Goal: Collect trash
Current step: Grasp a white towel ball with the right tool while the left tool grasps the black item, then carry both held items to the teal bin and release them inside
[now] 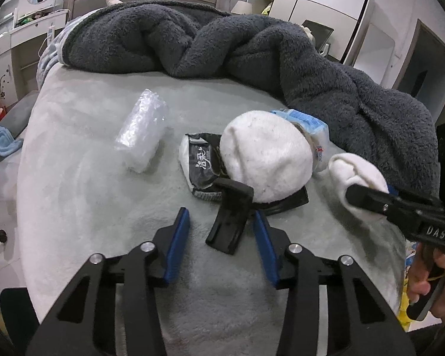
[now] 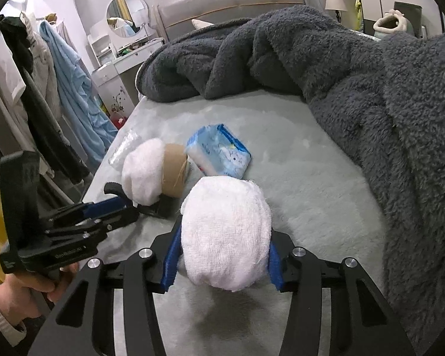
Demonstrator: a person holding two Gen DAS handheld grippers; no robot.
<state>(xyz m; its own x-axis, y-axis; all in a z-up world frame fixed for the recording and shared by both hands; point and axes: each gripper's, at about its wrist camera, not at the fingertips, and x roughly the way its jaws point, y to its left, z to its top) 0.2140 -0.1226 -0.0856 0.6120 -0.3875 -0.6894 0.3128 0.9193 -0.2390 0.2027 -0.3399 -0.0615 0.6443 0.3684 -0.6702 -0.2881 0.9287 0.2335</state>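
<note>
My left gripper (image 1: 221,216) hovers low over the pale grey bedspread (image 1: 89,207). A black plastic piece (image 1: 231,207) lies between its blue pads; a gap shows at the left pad. This piece pokes out from under a white cloth bundle (image 1: 264,160) wrapped over a brown roll (image 2: 175,169). A black-and-white tissue packet (image 1: 197,160), crumpled clear plastic (image 1: 142,130) and a blue tissue pack (image 2: 219,151) lie around it. My right gripper (image 2: 225,237) is shut on a second white cloth bundle (image 2: 225,225), also seen at the right of the left wrist view.
A thick dark grey fleece blanket (image 1: 326,68) is heaped along the back and right side of the bed. Clothes (image 2: 59,83) hang to the left of the bed, beside a white dresser (image 2: 115,68). A person's hand (image 2: 23,293) grips the left handle.
</note>
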